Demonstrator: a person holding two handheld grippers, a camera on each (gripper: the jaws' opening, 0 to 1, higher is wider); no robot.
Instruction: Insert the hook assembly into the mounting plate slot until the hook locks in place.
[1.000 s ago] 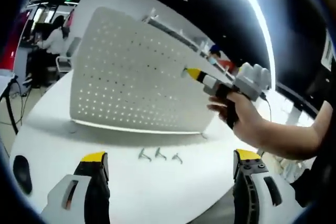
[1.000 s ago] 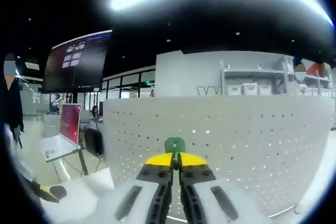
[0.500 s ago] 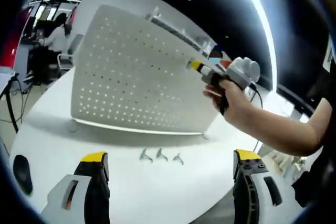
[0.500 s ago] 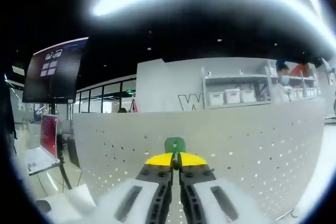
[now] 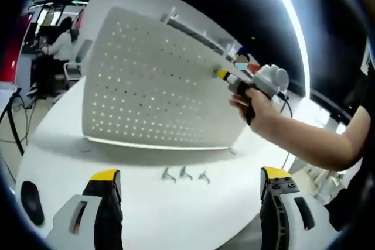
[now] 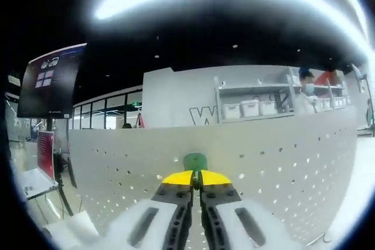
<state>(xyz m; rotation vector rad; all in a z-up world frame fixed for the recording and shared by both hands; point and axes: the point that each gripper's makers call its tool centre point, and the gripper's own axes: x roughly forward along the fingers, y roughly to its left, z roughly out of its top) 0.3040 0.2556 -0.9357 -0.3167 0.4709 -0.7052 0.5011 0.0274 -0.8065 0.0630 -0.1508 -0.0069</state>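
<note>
A white pegboard mounting plate (image 5: pixel 152 86) stands upright on the white table (image 5: pixel 176 209). In the left gripper view my right gripper (image 5: pixel 221 74), held in a hand, has its yellow tips at the plate's upper right part. In the right gripper view the right gripper (image 6: pixel 196 175) is shut on a green hook (image 6: pixel 195 161), close to the perforated plate (image 6: pixel 275 168). Three loose hooks (image 5: pixel 185 174) lie on the table in front of the plate. My left gripper (image 5: pixel 187 177) is open, low over the table's near side, with nothing between its jaws.
A dark round object (image 5: pixel 29 202) lies at the table's left edge. A person sits at a desk (image 5: pixel 55 45) at the far left. Shelving with white boxes (image 6: pixel 249 106) and a standing person (image 6: pixel 307 95) are behind the plate. A dark screen (image 6: pixel 44 86) hangs at the left.
My right gripper has risen along the plate with the green hook, so more of the room shows above the plate's top edge. The left gripper stays put.
</note>
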